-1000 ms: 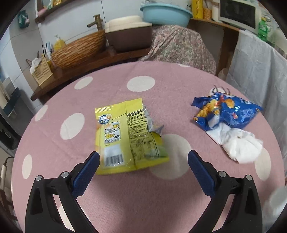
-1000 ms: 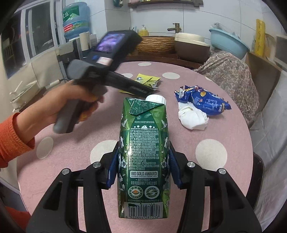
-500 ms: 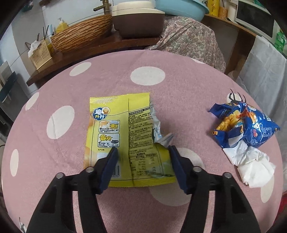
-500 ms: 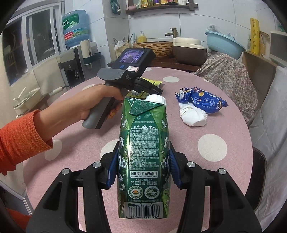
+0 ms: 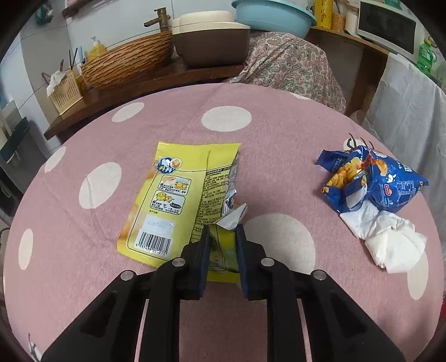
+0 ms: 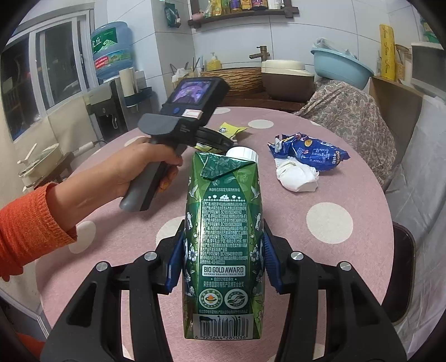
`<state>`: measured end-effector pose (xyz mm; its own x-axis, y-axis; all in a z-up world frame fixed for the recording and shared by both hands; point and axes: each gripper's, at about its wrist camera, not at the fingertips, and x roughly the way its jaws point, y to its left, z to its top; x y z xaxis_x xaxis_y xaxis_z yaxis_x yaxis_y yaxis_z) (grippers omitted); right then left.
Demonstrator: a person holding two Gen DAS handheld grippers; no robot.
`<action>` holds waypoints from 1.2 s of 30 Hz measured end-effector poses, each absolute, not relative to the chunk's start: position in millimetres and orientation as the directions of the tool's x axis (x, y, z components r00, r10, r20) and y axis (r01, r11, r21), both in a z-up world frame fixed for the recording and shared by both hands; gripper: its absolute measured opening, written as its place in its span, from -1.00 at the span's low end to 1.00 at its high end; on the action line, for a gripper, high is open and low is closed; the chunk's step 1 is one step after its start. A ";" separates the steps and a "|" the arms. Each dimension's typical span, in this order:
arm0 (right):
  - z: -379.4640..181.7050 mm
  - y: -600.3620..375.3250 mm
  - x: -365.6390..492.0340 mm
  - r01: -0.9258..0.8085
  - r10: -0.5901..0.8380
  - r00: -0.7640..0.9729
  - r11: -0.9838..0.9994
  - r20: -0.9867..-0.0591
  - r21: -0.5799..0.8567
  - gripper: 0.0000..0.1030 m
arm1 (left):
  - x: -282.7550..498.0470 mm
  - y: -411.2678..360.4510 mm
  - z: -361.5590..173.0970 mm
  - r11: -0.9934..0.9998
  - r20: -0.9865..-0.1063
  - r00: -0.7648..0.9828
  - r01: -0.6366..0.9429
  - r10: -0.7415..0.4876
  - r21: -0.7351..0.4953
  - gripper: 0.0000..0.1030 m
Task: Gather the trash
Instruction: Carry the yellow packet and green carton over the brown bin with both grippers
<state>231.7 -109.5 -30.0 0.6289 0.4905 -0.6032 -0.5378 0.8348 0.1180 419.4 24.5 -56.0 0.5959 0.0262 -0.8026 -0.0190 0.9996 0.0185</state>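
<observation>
A flat yellow snack wrapper (image 5: 178, 203) lies on the pink dotted table (image 5: 251, 156). My left gripper (image 5: 223, 236) has closed on the wrapper's near right corner, by the torn foil flap. My right gripper (image 6: 221, 250) is shut on an upright green milk carton (image 6: 223, 239) with a white cap, held above the table. A blue chip bag (image 5: 379, 178) and a crumpled white tissue (image 5: 390, 242) lie at the right; they also show in the right wrist view, bag (image 6: 309, 153) and tissue (image 6: 295, 178). The wrapper's far end shows there (image 6: 231, 129) past the left gripper's body.
The person's hand in an orange sleeve (image 6: 36, 231) holds the left gripper's handle (image 6: 156, 172) over the table's left side. A counter with a woven basket (image 5: 125, 64), a brown pot (image 5: 211, 39) and a blue basin (image 5: 273, 16) stands behind. A cloth-covered chair (image 5: 292, 64) is beyond the table.
My left gripper moved forward over the yellow wrapper and its jaws closed from wide open onto the wrapper's near corner. The right gripper kept hold of the carton.
</observation>
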 end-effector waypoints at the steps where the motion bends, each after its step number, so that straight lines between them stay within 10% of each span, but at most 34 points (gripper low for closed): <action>1: -30.8 -109.4 231.2 -0.535 0.489 0.631 0.837 -0.602 0.119 -0.04 | 415.6 26.3 -56.0 1.000 -0.800 0.600 -0.018 0.020 0.011 -0.65; 36: -58.3 -208.3 177.6 -0.304 0.401 0.757 0.915 -0.516 0.264 -0.03 | 217.9 -96.1 9.6 0.862 -0.585 0.658 0.482 -0.474 -0.157 -0.68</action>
<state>177.6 -208.3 -58.3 0.7569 0.4006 -0.5164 -0.3042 0.9153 0.2641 217.9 -96.1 9.6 0.6582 -0.4742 -0.5846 0.4818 0.8621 -0.1568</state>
